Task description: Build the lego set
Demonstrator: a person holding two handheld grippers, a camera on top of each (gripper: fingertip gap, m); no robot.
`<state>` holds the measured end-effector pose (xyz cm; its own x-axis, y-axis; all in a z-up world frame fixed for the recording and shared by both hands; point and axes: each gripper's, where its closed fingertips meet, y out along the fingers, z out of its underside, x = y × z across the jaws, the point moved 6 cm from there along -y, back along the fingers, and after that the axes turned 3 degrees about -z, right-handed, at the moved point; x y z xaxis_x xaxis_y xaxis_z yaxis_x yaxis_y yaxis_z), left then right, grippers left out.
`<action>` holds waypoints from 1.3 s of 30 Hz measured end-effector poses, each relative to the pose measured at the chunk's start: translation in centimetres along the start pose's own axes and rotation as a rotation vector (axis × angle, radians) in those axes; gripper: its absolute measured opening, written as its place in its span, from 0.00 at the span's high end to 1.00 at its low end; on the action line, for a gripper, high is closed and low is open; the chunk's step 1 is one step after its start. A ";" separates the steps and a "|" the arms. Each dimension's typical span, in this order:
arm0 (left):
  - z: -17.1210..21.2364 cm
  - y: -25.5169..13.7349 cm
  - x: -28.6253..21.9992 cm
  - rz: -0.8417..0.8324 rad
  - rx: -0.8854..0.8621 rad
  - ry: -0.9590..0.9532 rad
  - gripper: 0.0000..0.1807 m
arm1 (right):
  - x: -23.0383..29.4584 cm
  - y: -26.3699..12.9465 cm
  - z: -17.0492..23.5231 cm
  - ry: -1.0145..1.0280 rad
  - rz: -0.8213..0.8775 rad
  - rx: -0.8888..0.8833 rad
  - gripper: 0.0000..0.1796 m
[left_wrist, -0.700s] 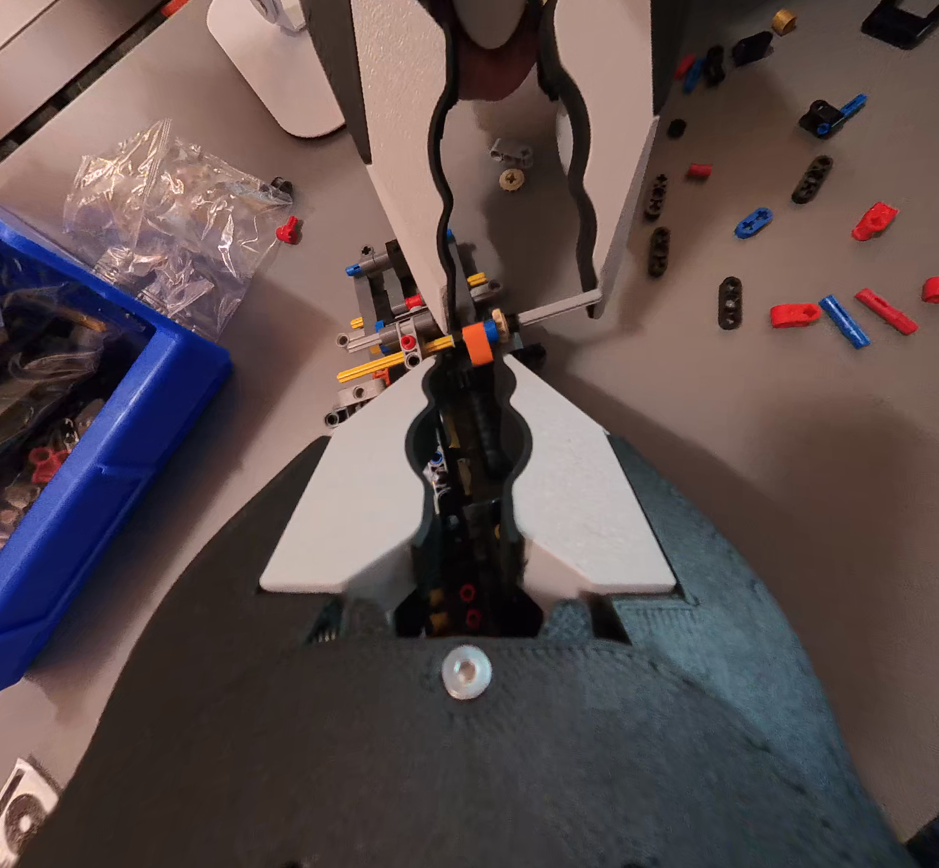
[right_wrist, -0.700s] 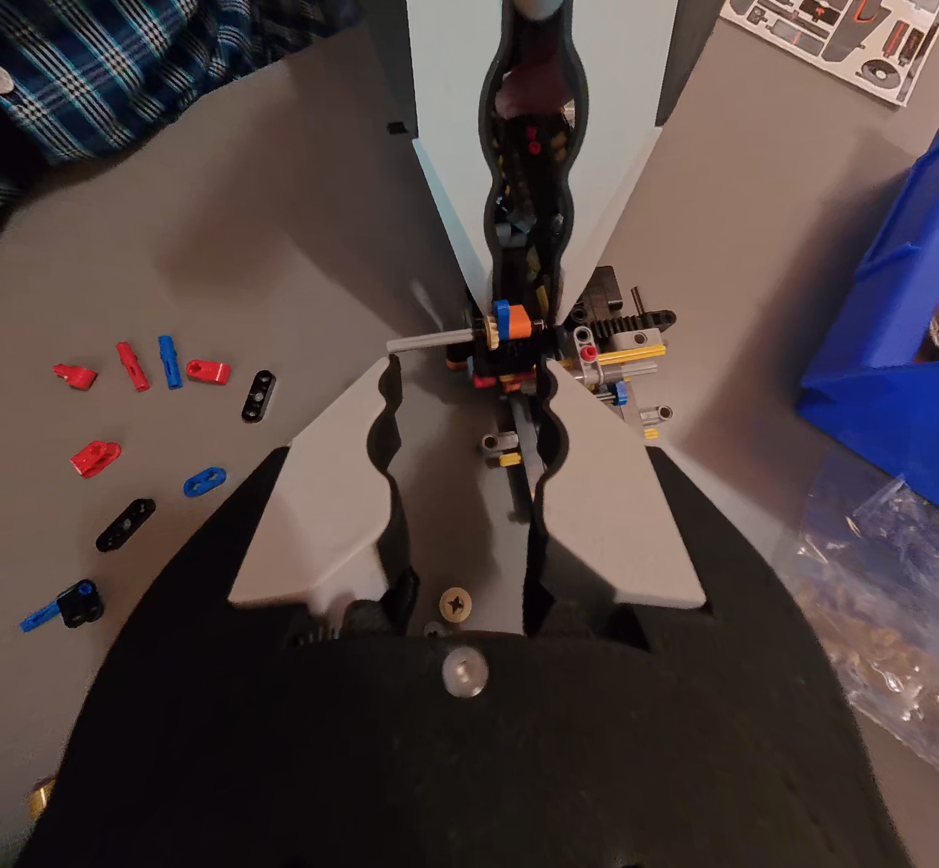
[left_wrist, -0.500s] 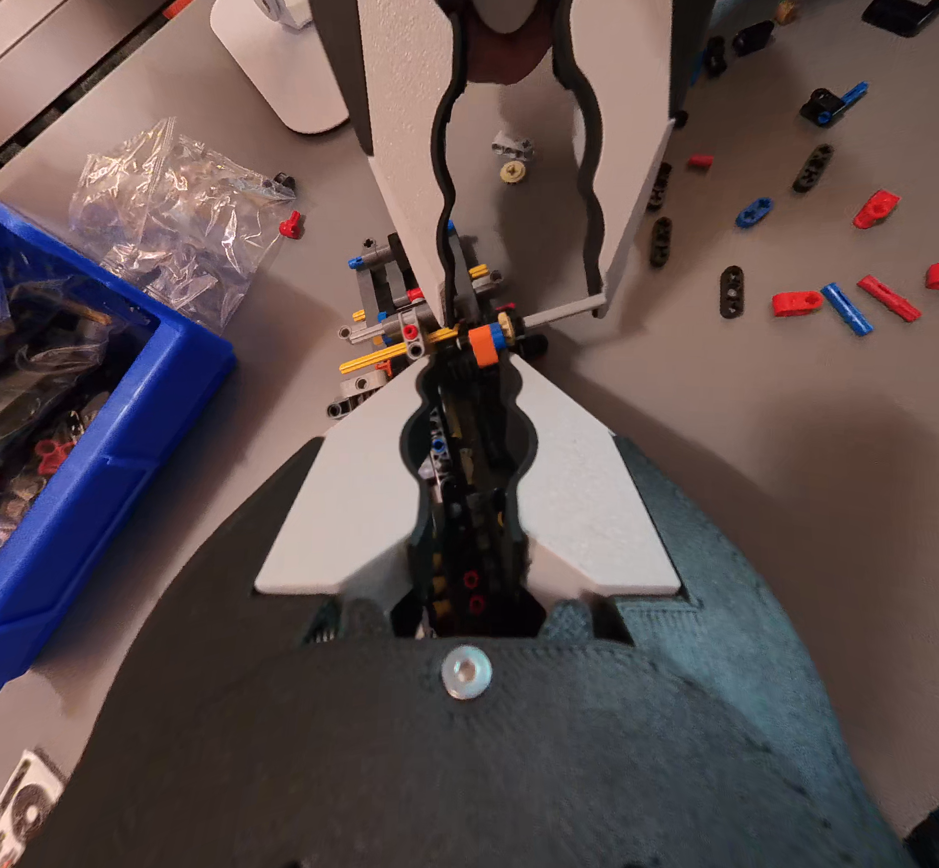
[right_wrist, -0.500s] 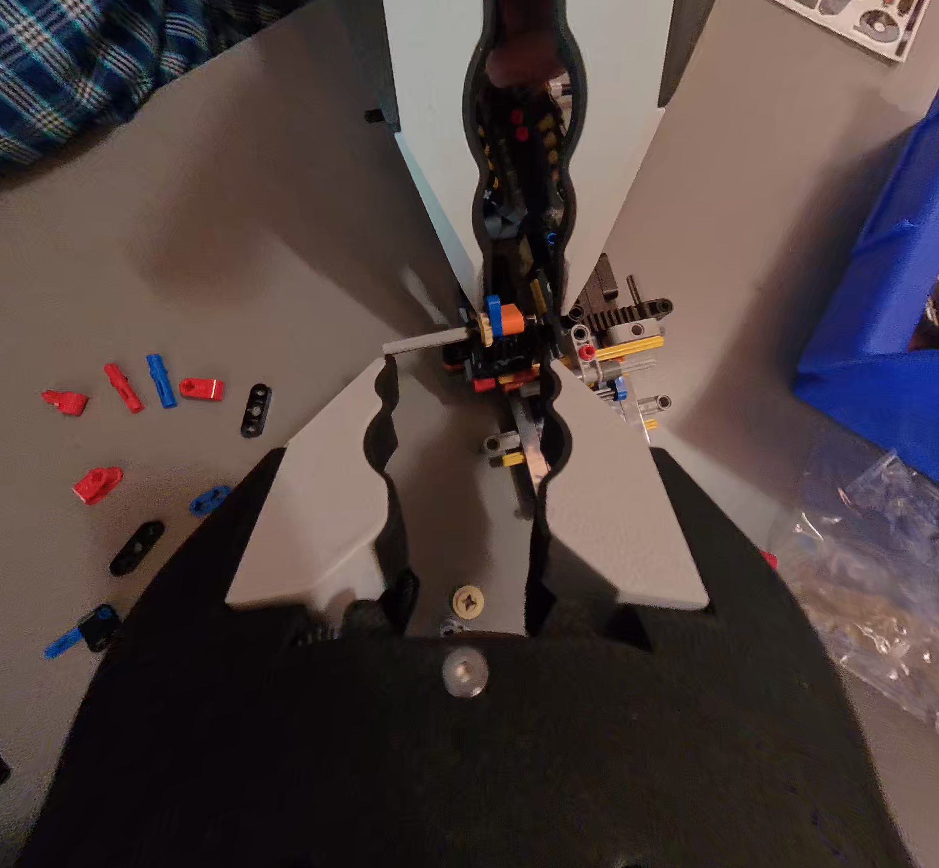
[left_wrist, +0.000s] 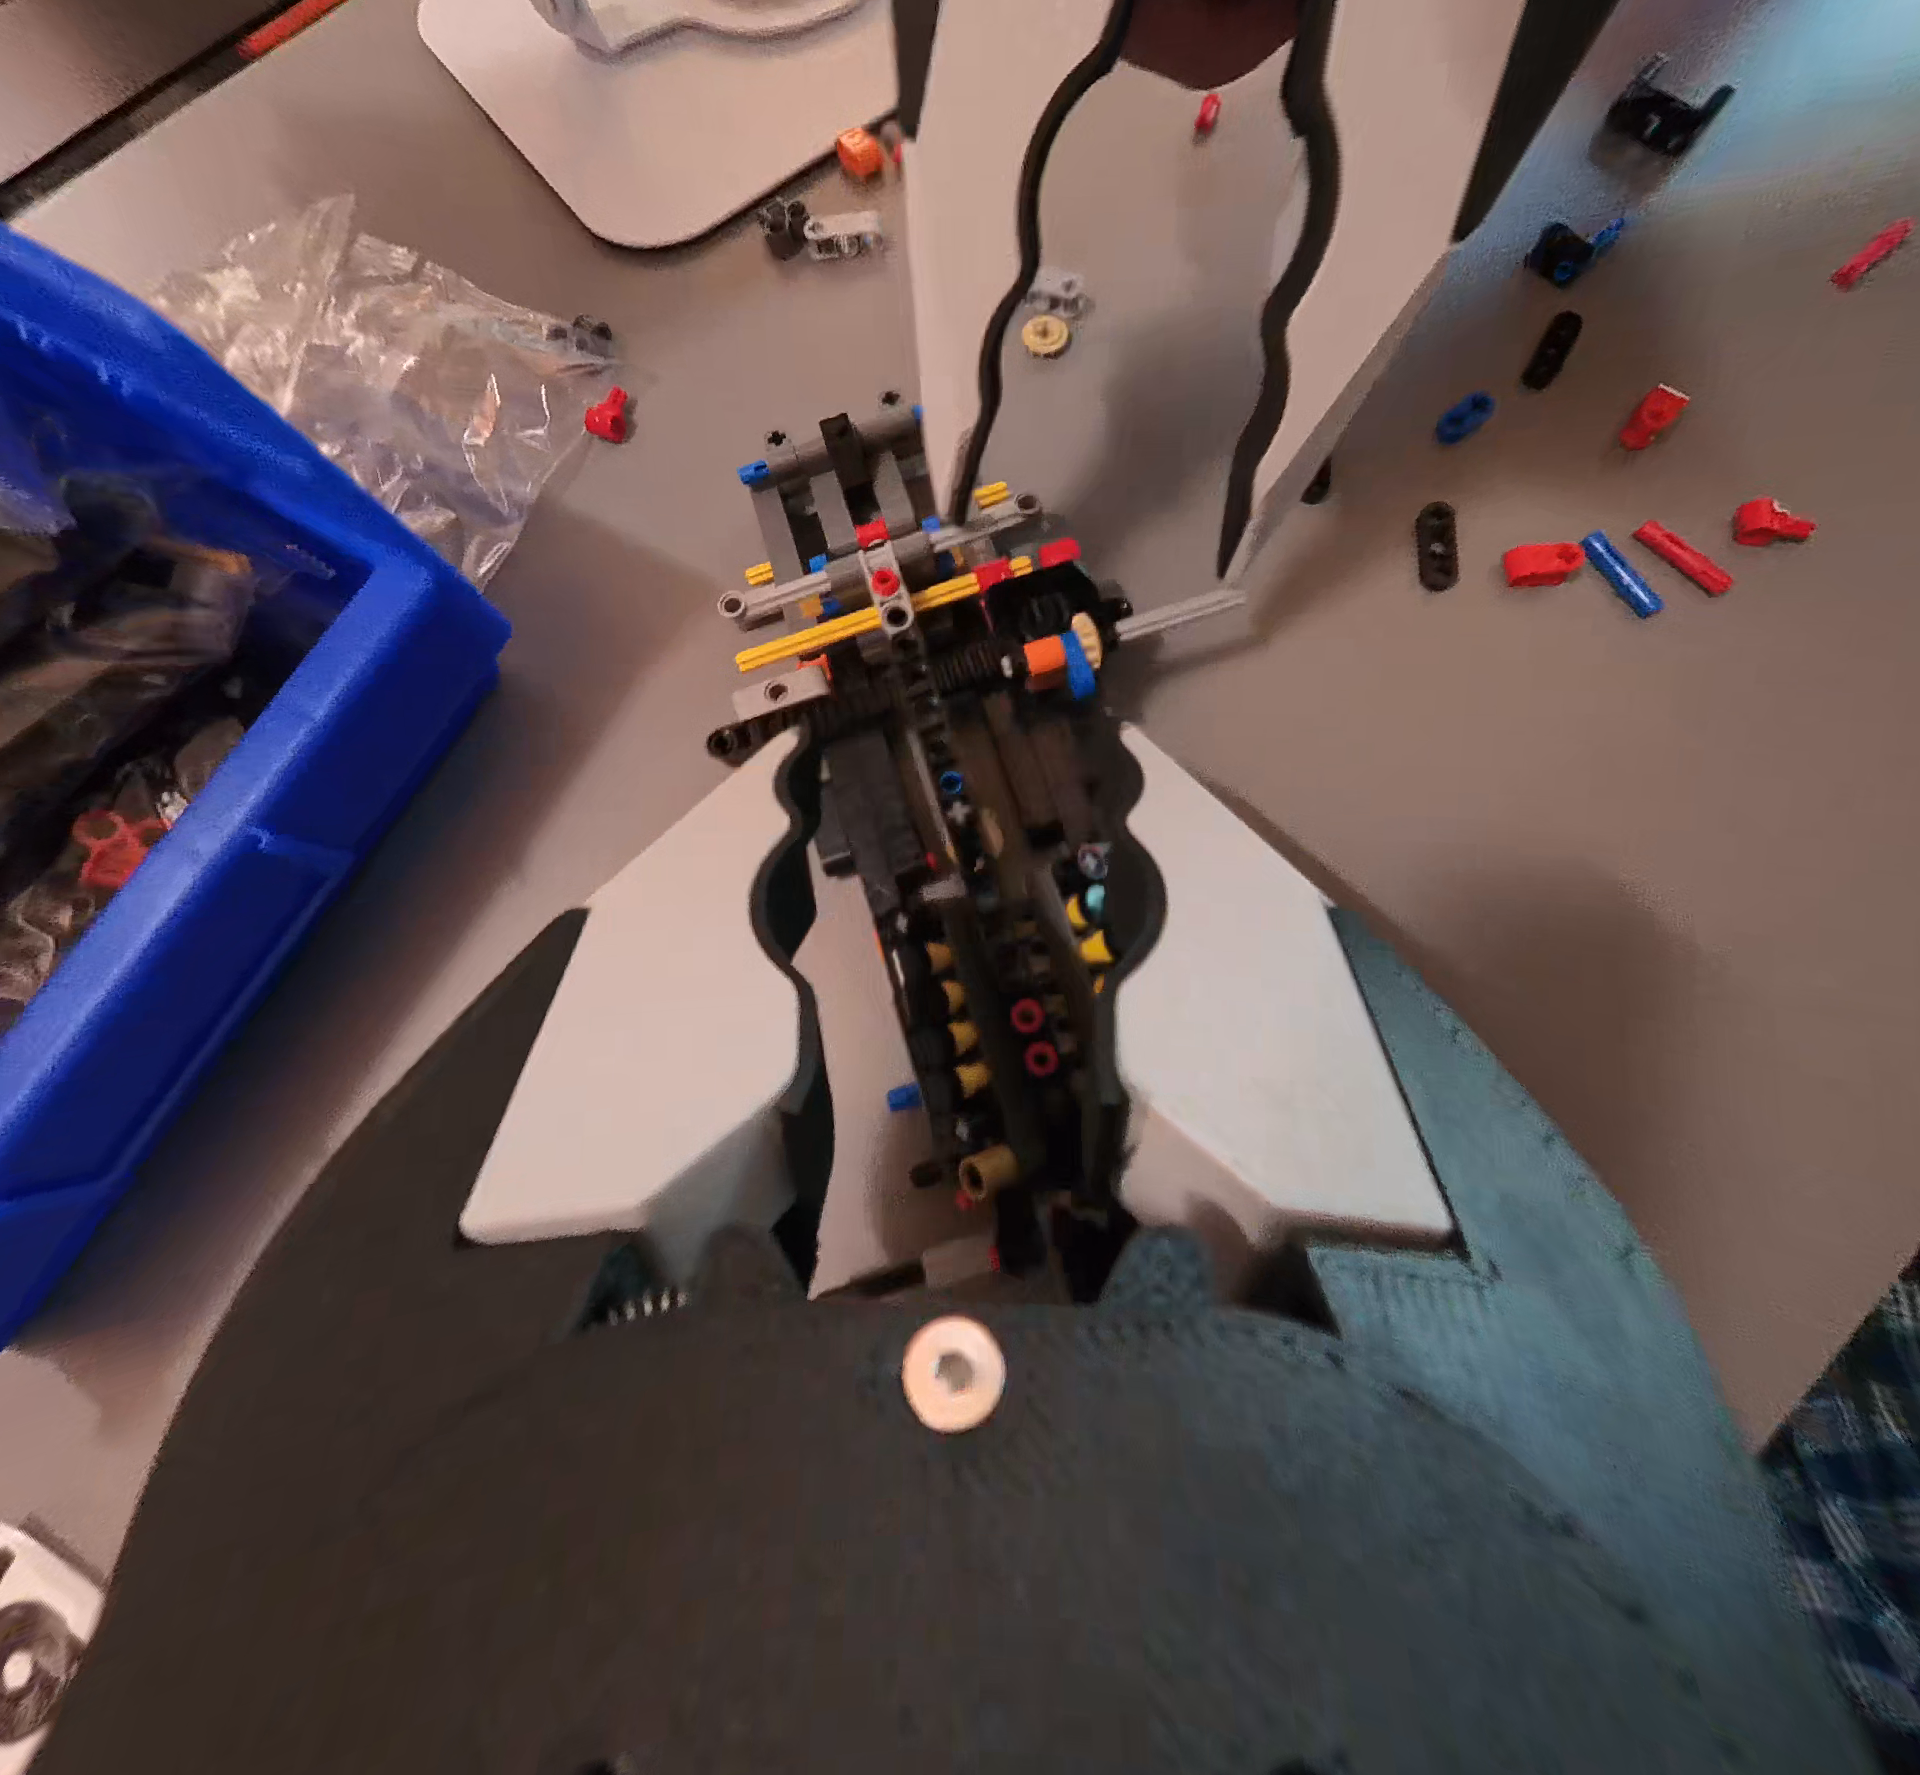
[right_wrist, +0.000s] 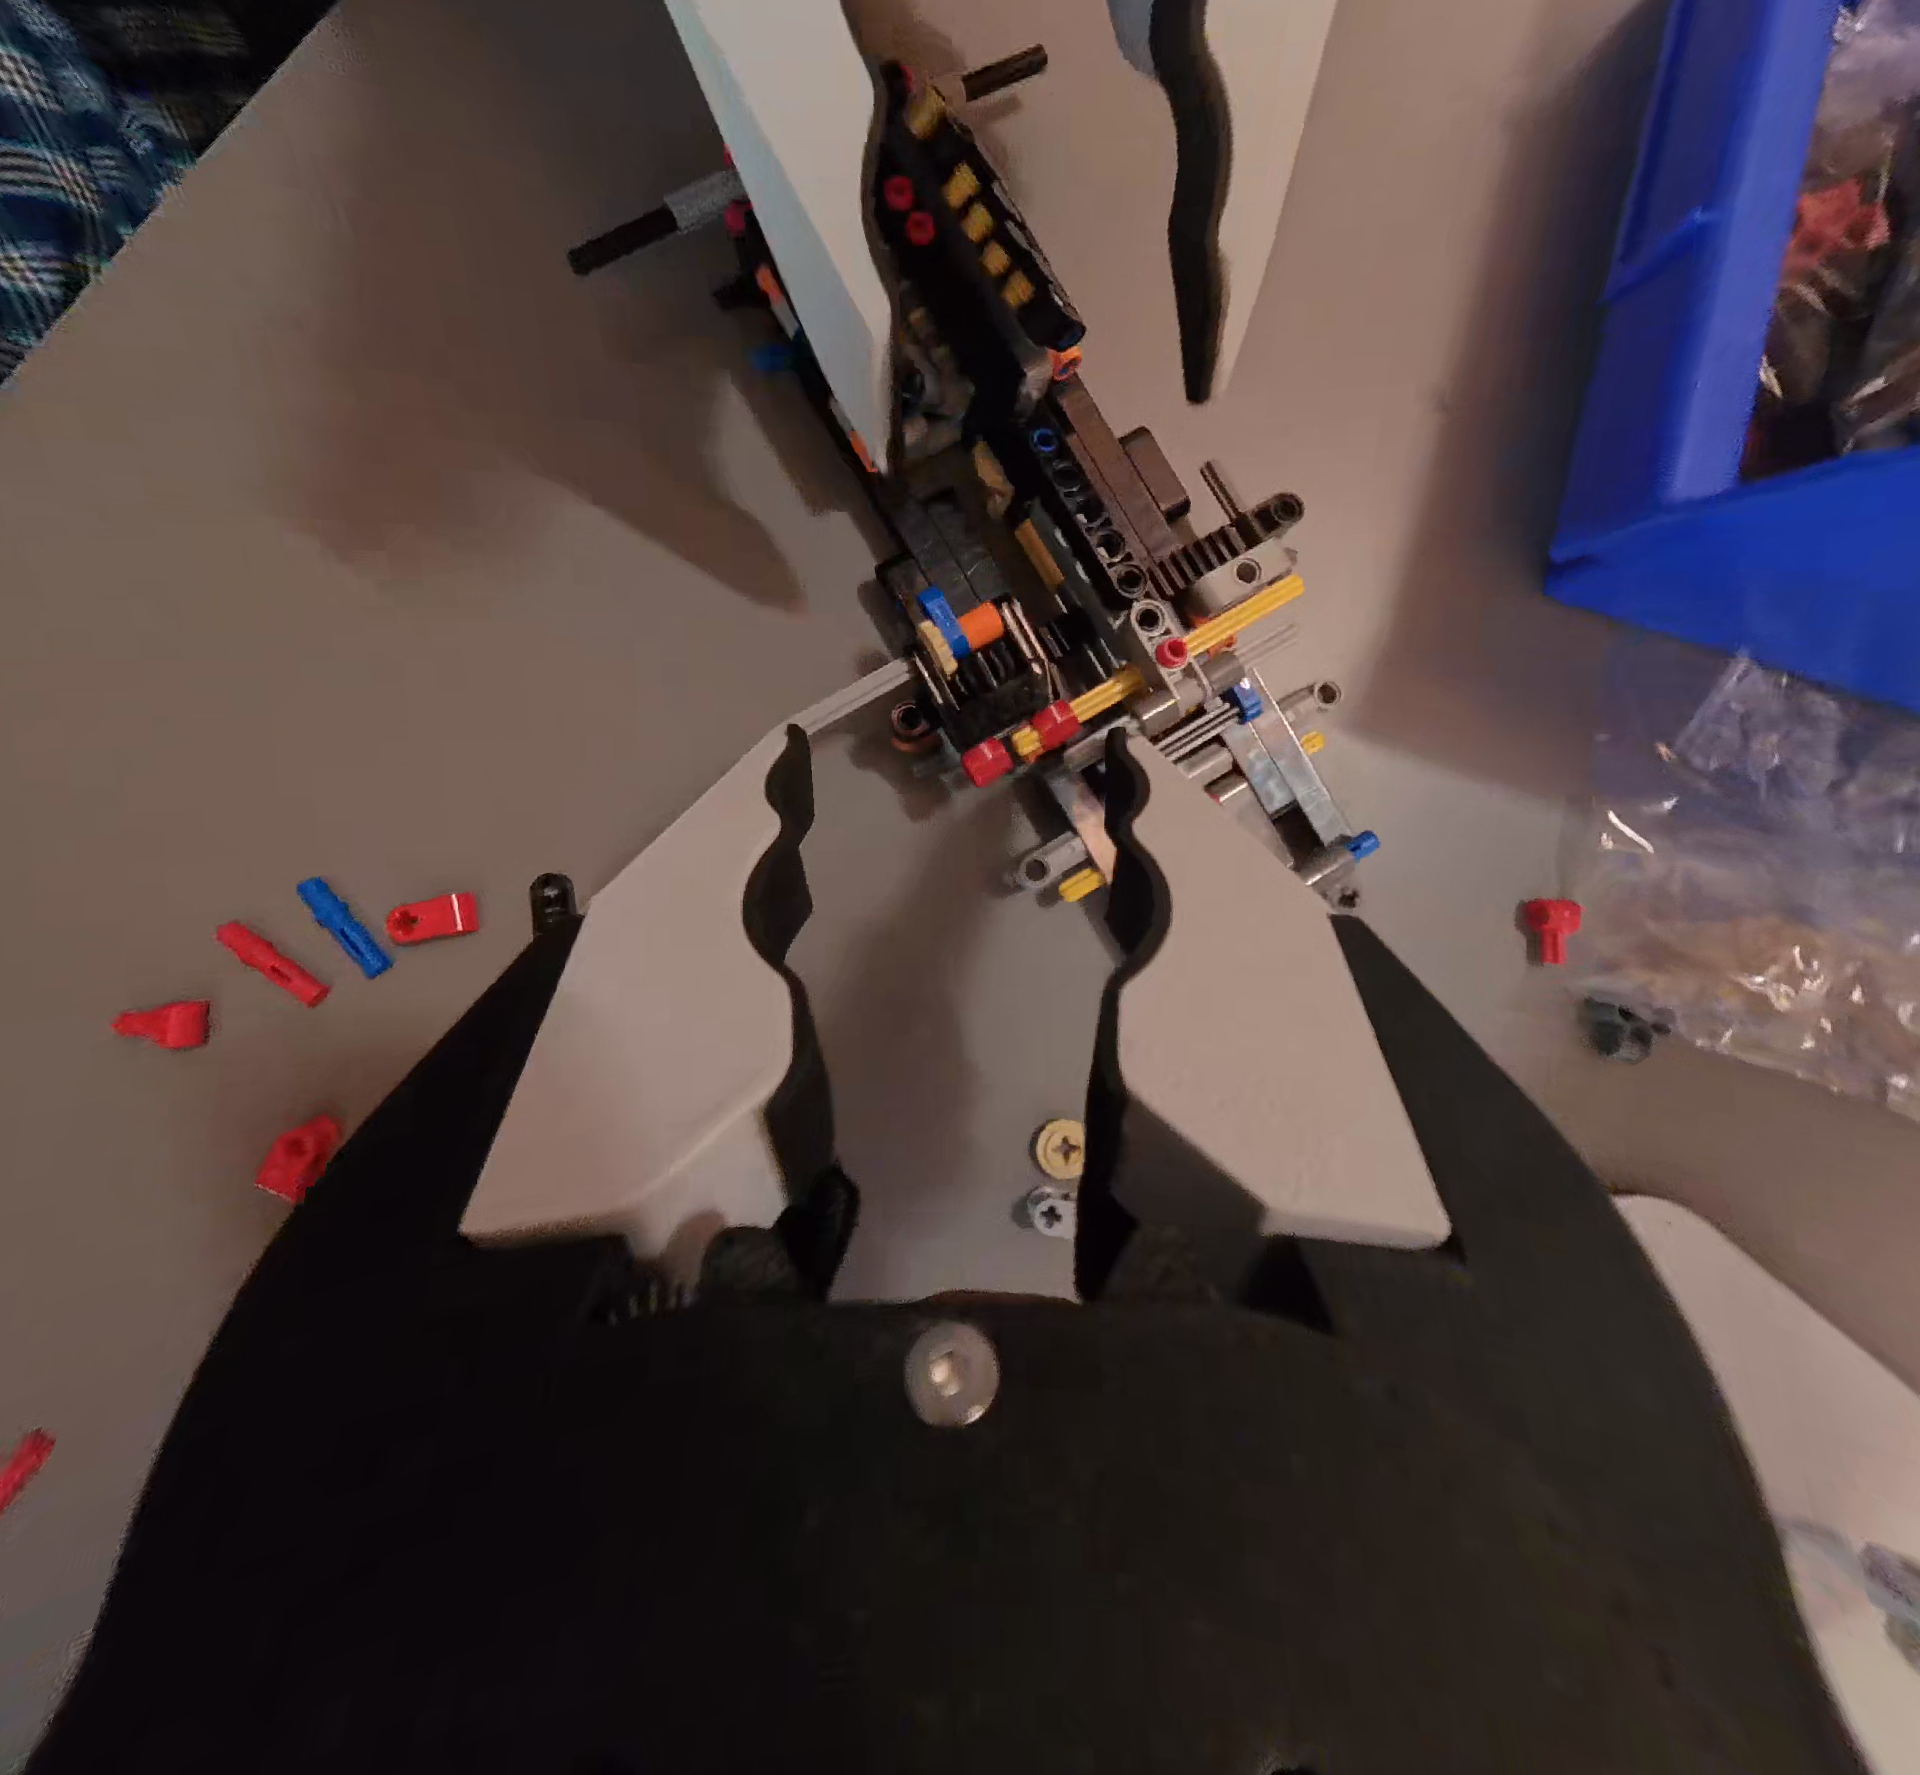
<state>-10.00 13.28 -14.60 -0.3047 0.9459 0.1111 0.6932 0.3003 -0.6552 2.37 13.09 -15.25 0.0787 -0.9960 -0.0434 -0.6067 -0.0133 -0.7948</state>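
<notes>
The long dark lego model (left_wrist: pixel 966 894) with yellow, red and blue pins lies on the grey table between the fingers of my left gripper (left_wrist: pixel 956 749). That gripper is open: the model leans on one finger, with a gap to the other. An orange bush (left_wrist: pixel 1039 660) and a grey axle (left_wrist: pixel 1184 608) stick out at its front end. My right gripper (right_wrist: pixel 956 749) is open and empty, its tips at that front end of the model (right_wrist: pixel 1039 582). It also shows in the left wrist view (left_wrist: pixel 1096 530), one fingertip just above the axle's end.
A blue bin (left_wrist: pixel 260 790) of parts and clear plastic bags (left_wrist: pixel 395 375) lie on one side. Several loose red, blue and black pieces (left_wrist: pixel 1610 562) lie on the other. A white stand base (left_wrist: pixel 644 84) is at the back. A tan round piece (right_wrist: pixel 1060 1149) lies between my right fingers. About 6 cm separates my left fingertips from my right. From my right tips it is roughly 9 cm to the tan round piece (right_wrist: pixel 1060 1149); from my left, 15 cm. Look for it in the left wrist view (left_wrist: pixel 1049 331) too.
My left gripper has opened and let go of the model, which now lies loose between its fingers. The right gripper stays open at the model's front end.
</notes>
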 end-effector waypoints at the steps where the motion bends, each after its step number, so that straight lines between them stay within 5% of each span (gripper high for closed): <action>1: 0.3 -0.1 0.2 0.014 0.015 -0.007 0.69 | 0.1 0.0 0.0 0.017 0.008 -0.007 0.70; 12: 2.2 0.2 0.4 0.170 0.109 -0.092 0.68 | 0.5 -0.9 0.5 0.235 0.146 -0.078 0.73; 27: 3.0 -0.3 -2.7 0.140 0.095 -0.373 0.67 | 4.9 0.3 1.5 0.579 0.218 -0.074 0.75; 39: 2.7 -1.0 -6.7 0.214 0.030 -0.496 0.67 | 5.2 0.2 1.8 0.521 0.289 -0.154 0.96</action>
<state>-10.45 6.31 -16.71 -0.4356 0.8119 -0.3887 0.7568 0.0965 -0.6465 4.07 8.08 -16.67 -0.4791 -0.8733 0.0886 -0.6561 0.2892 -0.6971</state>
